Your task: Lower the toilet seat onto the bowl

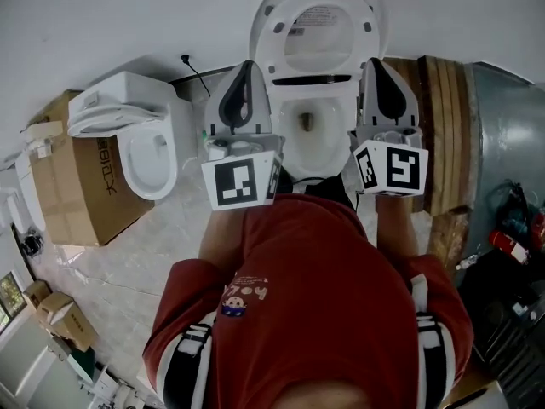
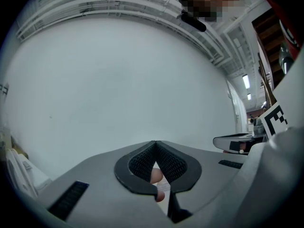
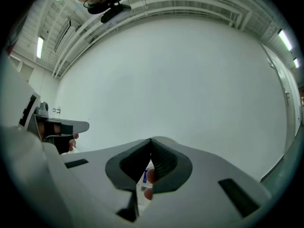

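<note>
Currently, toilet seat (image 1: 272, 34): up, leaning back at the far side, well clear of the bowl (image 1: 288, 118).
left gripper (image 1: 246, 79): fingers pressed together, nothing between them; just left of the bowl.
right gripper (image 1: 379, 77): same, tips pressed together and empty; just right of the bowl.
step: reach far and catch the seat's top edge with one closed tip. Tip it toward you, then stay under it all the way down so it doesn't slam.
count: 2 grippers, 2 toilets (spare toilet (image 1: 145, 147) at left), 1 raised seat, 1 large cardboard box (image 1: 77, 186).
</note>
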`<state>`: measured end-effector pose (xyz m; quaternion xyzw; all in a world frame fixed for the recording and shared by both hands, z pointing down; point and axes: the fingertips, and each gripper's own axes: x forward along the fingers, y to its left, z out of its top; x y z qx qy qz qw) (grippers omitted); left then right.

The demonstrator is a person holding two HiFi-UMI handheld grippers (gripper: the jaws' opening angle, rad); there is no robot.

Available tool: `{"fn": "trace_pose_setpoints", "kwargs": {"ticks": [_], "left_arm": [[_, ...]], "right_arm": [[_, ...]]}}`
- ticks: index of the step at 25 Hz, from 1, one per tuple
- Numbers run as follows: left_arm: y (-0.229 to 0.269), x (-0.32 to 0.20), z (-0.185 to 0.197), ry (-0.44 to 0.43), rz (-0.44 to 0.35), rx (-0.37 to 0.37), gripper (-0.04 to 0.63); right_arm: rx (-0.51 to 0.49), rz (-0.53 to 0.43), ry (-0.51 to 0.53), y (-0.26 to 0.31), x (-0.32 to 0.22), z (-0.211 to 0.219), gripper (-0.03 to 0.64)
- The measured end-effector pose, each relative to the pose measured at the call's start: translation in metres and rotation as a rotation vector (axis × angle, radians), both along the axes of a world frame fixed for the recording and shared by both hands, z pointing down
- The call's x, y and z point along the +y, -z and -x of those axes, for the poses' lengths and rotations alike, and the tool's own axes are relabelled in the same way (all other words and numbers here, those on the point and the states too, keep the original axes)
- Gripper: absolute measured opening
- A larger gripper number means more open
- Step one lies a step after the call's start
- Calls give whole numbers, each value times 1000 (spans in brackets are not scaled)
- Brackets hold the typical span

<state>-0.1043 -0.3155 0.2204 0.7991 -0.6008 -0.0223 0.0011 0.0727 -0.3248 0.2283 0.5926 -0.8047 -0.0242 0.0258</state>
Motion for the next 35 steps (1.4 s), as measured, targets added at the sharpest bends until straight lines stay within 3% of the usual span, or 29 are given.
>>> {"fn": "trace_pose_setpoints", "kwargs": {"ticks": [11,23,29,35], "left_arm": [[7,-19,-53,92,-18,6,9],[10,-27,-59,120,-21,4,9],[10,-29,-61,130,-22,10,9],[13,-30,-57,149,-25,11,9]], "right_arm": [[18,12,126,-3,-35,-48,12],[148,39,228,-30,-69,-30,12],[318,38,282,-46,-102,-16,25],[592,104,421,-80,-135,8,149]]}}
